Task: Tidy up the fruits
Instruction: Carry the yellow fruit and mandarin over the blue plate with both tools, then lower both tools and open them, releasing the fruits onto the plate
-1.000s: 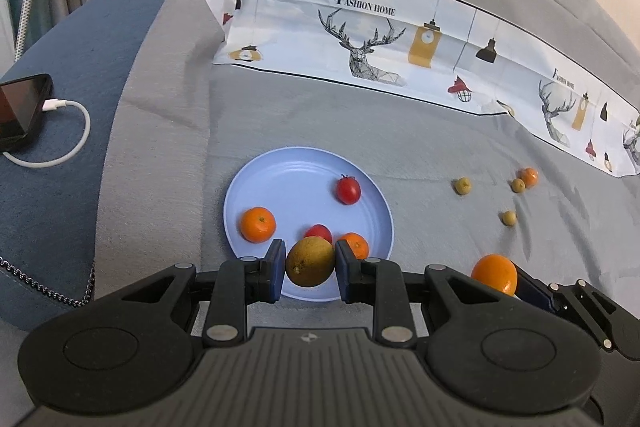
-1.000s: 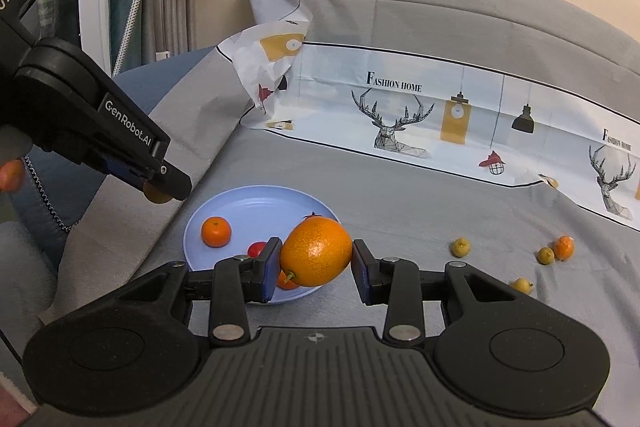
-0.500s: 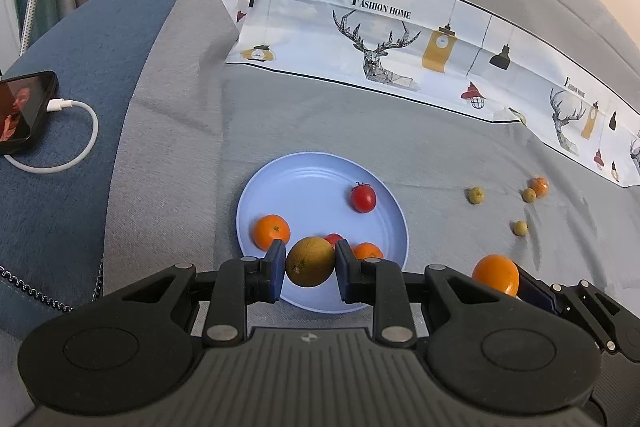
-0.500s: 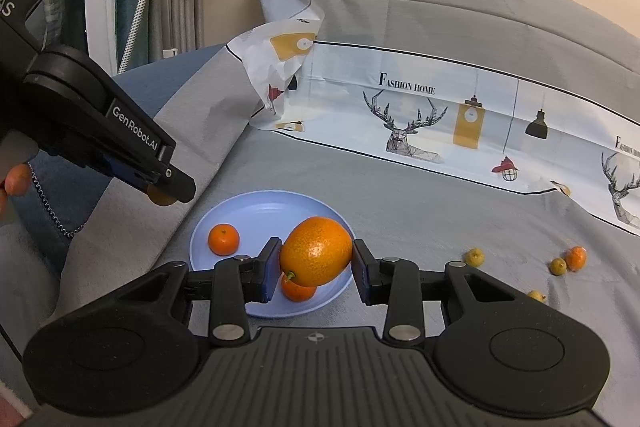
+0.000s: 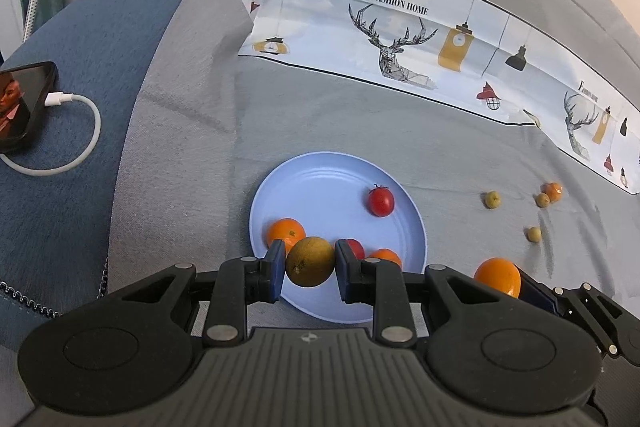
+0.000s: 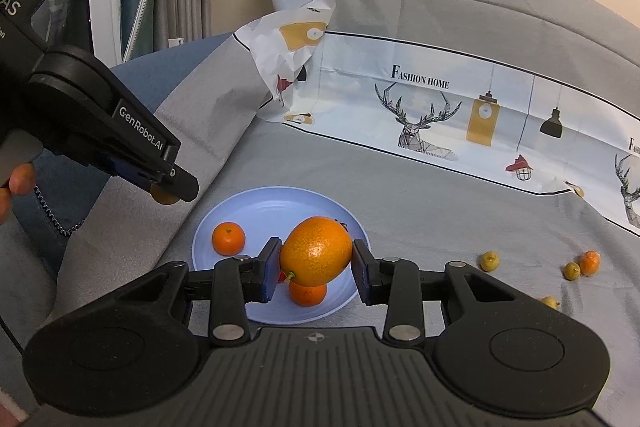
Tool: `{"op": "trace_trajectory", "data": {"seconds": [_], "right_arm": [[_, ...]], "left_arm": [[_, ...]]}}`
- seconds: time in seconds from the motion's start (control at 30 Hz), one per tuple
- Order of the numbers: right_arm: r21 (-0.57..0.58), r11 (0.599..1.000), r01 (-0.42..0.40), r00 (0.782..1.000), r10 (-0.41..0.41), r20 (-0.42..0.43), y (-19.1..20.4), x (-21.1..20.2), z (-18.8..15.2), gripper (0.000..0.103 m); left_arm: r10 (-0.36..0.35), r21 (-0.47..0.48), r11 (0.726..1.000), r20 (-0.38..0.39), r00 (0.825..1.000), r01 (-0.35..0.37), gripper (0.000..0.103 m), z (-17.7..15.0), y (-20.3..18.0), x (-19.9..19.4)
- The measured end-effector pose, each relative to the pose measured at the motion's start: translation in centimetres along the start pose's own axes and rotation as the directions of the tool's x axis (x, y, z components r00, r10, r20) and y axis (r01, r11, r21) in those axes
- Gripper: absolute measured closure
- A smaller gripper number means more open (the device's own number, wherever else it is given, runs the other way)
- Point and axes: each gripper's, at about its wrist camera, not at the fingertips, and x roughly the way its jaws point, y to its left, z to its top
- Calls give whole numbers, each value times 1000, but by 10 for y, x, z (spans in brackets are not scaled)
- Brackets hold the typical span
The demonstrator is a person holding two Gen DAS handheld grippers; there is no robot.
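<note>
My left gripper is shut on a brownish-yellow round fruit and holds it above the near edge of the blue plate. The plate holds a small orange, a red tomato, another red fruit and another orange, both partly hidden by my fingers. My right gripper is shut on a large orange above the plate; it also shows in the left wrist view. The left gripper shows at the left of the right wrist view.
Several small yellow fruits and a small orange lie on the grey cloth right of the plate. A printed sheet stands at the back. A phone with a white cable lies on the blue cushion at left.
Both grippers have drawn back a little and shifted left with their fruits still held; the plate now appears farther to the right and lower in the left wrist view.
</note>
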Motion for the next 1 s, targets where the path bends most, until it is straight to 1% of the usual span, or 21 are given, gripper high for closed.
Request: {"op": "trace_trajectory", "data": {"seconds": [0.67,1.0], "right_arm": [[-4,1000,-17,999,17,-31,-1,19,2,64],[-9,1000,-27,999,27,-41,-2,38,5,64]], "left_arm": [[12,-17,1000,-28,1000,-13,74,8,8,21],[9,-19,1000,-42,999,-10,74,12,9,34]]}}
